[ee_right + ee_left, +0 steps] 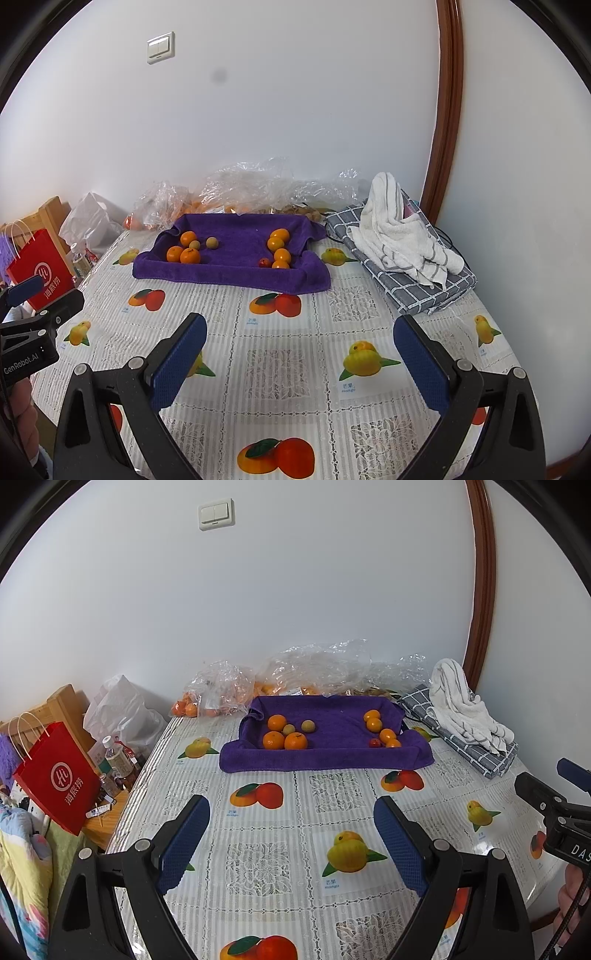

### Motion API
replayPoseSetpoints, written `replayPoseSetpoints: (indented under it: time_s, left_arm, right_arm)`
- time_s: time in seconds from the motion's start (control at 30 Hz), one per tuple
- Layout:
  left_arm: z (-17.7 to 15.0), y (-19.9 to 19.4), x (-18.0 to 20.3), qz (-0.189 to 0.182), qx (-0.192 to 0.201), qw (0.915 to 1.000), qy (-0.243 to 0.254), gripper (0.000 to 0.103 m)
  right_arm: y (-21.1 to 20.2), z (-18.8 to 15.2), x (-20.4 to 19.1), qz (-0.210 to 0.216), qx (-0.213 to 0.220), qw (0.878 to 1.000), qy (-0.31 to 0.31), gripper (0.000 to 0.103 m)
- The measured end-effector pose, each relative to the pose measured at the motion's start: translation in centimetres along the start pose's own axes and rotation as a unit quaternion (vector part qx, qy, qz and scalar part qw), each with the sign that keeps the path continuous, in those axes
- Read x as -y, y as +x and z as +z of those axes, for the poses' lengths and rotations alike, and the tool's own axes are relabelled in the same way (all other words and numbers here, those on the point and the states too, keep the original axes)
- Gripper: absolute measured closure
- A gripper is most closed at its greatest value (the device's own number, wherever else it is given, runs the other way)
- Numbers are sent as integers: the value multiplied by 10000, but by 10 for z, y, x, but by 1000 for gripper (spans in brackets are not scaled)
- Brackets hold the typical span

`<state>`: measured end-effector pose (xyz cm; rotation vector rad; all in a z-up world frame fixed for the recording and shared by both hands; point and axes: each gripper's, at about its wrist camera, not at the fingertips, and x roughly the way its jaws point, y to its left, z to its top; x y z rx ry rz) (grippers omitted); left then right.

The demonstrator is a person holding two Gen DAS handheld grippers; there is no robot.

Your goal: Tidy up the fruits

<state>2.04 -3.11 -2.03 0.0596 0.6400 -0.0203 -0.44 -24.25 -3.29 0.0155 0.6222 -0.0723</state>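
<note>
A purple towel, folded up like a tray, lies at the far side of the table. On its left are three oranges and two small brownish-green fruits. On its right are several oranges and a small red fruit. My left gripper is open and empty, well short of the towel. My right gripper is open and empty too; it also shows at the right edge of the left wrist view.
Clear plastic bags with more oranges lie behind the towel against the wall. A white striped towel lies on a checked grey cloth at the right. A red paper bag and bottles stand off the table's left edge.
</note>
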Motion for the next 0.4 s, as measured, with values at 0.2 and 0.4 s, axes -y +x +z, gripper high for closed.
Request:
replayPoseSetpoints:
  time_s: [0.2,0.4]
  left_arm:
    - [0,0,0,-5,-6,10000,-7,13]
    - [-1,0,0,-38,7,10000,44,13]
  right_arm:
    - [0,0,0,-3,4,10000,9,3]
    - [0,0,0,-6,11,10000,7,3]
